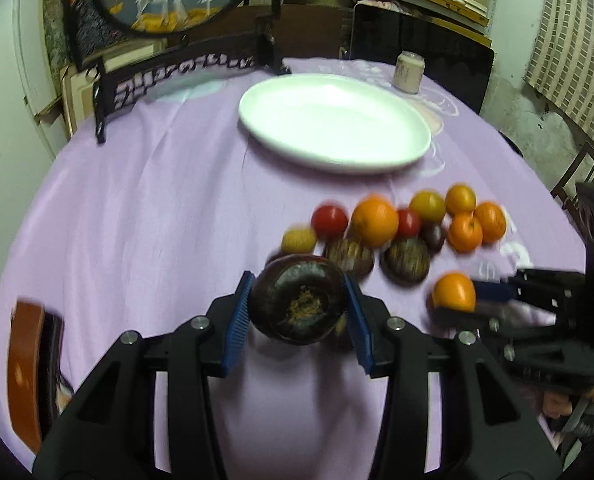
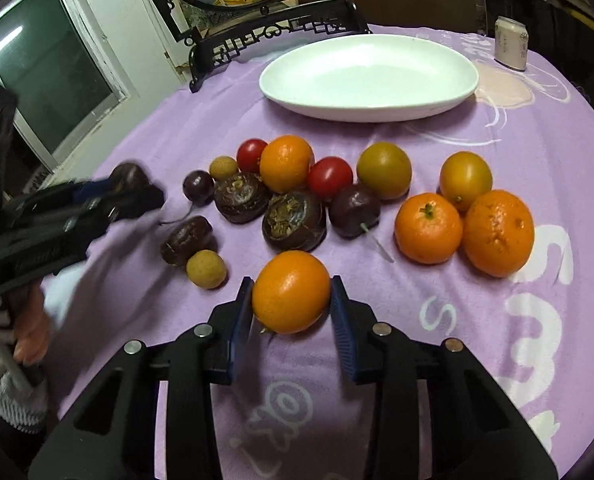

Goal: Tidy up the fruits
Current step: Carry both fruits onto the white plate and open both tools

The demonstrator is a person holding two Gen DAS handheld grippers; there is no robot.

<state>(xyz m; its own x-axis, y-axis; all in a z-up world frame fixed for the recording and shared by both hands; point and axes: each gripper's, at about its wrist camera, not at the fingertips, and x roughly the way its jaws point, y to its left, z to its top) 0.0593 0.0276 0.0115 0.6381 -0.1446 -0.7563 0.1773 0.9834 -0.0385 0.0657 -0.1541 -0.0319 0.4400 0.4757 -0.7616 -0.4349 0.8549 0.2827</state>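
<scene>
Near the front edge of the counter [image 2: 537, 140], a dark fruit [image 1: 299, 300] is clamped in the left tool [image 1: 299, 304] and an orange [image 2: 291, 292] in the right tool [image 2: 291, 304]. Nothing is yet laid on the white plate [image 2: 369, 76] toward the far edge; the other fruits [image 2: 377, 192] remain mid-counter.

Both grippers share one build: the left gripper [image 1: 299, 304] and right gripper [image 2: 291, 304] have matte black angular arms with triangular cut-outs and round silver screw heads along the linkages. Each finger carries a ribbed blue pad [image 1: 239, 322]. Below the left gripper in the right wrist view, a hand [image 2: 27, 332] emerges from a grey-and-white ribbed knit cuff [image 2: 5, 384]
</scene>
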